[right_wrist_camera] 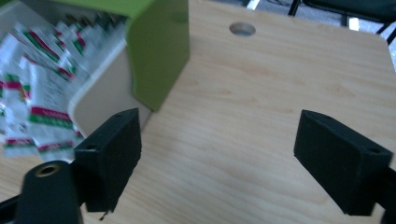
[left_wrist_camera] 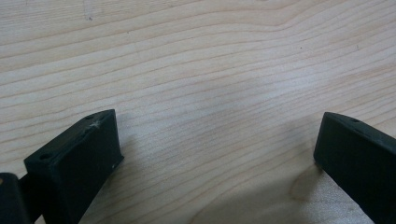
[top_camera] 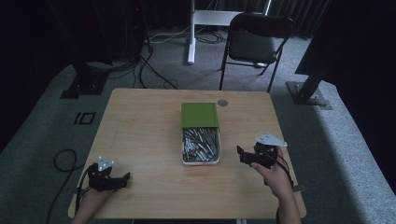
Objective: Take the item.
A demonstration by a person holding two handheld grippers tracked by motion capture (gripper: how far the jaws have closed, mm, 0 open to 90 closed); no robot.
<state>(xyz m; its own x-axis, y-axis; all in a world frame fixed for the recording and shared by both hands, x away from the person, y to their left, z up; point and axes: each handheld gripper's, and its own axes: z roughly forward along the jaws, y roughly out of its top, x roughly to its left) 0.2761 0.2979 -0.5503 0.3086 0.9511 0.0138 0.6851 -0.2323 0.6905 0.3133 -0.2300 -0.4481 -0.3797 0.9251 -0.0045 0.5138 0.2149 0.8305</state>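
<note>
A white box [top_camera: 200,161] full of small white, red and green packets [top_camera: 201,144] sits mid-table, its green lid [top_camera: 199,115] slid back over the far half. In the right gripper view the box wall [right_wrist_camera: 100,100], packets [right_wrist_camera: 37,79] and lid [right_wrist_camera: 159,51] lie at the left. My right gripper [top_camera: 241,154] [right_wrist_camera: 217,149] is open, just right of the box, with nothing between its jaws. My left gripper [top_camera: 125,179] [left_wrist_camera: 217,149] is open low over bare wood near the front left edge.
The wooden table [top_camera: 140,121] has a round cable hole [top_camera: 222,102] [right_wrist_camera: 242,29] behind the box. A black folding chair [top_camera: 254,42] stands beyond the far edge. A cable loop [top_camera: 63,161] lies on the floor at the left.
</note>
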